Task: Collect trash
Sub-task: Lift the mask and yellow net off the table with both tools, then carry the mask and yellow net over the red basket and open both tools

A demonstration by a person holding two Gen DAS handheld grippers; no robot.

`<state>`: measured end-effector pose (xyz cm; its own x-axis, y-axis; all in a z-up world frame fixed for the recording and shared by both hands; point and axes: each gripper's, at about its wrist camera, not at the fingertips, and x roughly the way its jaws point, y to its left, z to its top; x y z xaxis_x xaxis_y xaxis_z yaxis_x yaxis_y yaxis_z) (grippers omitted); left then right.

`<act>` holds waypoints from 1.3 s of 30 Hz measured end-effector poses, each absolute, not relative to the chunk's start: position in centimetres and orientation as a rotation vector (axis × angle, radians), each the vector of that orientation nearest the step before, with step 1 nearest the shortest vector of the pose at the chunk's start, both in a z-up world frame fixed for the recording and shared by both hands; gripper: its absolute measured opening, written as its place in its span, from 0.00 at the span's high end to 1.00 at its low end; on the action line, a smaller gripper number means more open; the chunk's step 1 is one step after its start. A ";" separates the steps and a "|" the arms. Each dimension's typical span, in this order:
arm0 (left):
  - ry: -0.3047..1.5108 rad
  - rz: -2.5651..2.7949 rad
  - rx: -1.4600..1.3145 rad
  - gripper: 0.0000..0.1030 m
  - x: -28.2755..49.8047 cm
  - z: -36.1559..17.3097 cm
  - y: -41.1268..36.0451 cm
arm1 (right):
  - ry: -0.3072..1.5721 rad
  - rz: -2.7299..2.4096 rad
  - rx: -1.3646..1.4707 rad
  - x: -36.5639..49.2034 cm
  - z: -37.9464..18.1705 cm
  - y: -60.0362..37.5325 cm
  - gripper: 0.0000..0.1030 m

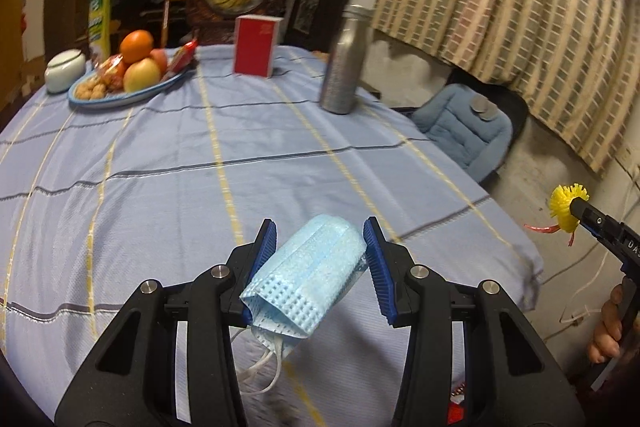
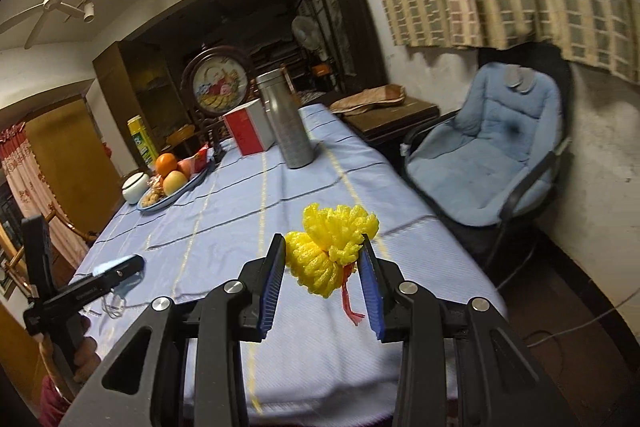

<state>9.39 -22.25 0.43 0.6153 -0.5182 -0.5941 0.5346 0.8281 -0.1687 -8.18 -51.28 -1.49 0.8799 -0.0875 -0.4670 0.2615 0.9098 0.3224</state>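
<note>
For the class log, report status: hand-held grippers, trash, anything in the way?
Left hand-held gripper shut on blue face mask. Right hand-held gripper shut on yellow foam net. Both above tablecloth; no bin in view.

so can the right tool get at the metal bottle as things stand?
Probably not yet. The right tool is already shut on the yellow foam net, so its jaws are taken. The metal bottle stands unobstructed far up the table.
</note>
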 end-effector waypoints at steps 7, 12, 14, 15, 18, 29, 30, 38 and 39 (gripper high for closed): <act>0.656 -0.718 0.101 0.56 5.1 1.1 -26.6 | 0.503 -0.298 0.381 -14.5 -3.8 -54.2 0.63; 0.685 -0.827 0.179 0.56 2.2 0.1 -31.3 | 0.629 -0.379 0.411 -17.8 -8.5 -56.9 0.63; 0.709 -0.875 0.215 0.56 1.2 -0.7 -33.6 | 0.698 -0.392 0.435 -18.3 -10.9 -57.8 0.62; 0.720 -0.894 0.230 0.56 0.7 -1.1 -34.5 | 0.762 -0.386 0.447 -18.2 -12.8 -58.3 0.61; 0.765 -0.959 0.289 0.56 -0.6 -2.6 -37.7 | 0.886 -0.386 0.505 -17.7 -17.0 -59.4 0.44; 0.861 -1.142 0.513 0.56 -6.4 -8.2 -47.6 | 0.640 -0.491 0.724 -23.7 -15.4 -66.0 0.25; 0.872 -1.159 0.528 0.56 -6.8 -8.7 -48.5 | 0.623 -0.494 0.744 -24.0 -15.4 -66.7 0.25; 0.930 -1.231 0.631 0.54 -9.7 -12.2 -53.0 | 0.609 -0.500 0.798 -24.5 -17.1 -68.2 0.25; 0.940 -1.235 0.642 0.54 -10.0 -12.8 -53.2 | 0.615 -0.502 0.798 -24.5 -17.3 -68.2 0.25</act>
<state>-9.98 -53.24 -12.77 0.0536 -0.4935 -0.8681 0.9681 0.2389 -0.0760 -24.49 -68.24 -17.34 0.7167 -0.1818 -0.6732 0.6232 0.6002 0.5014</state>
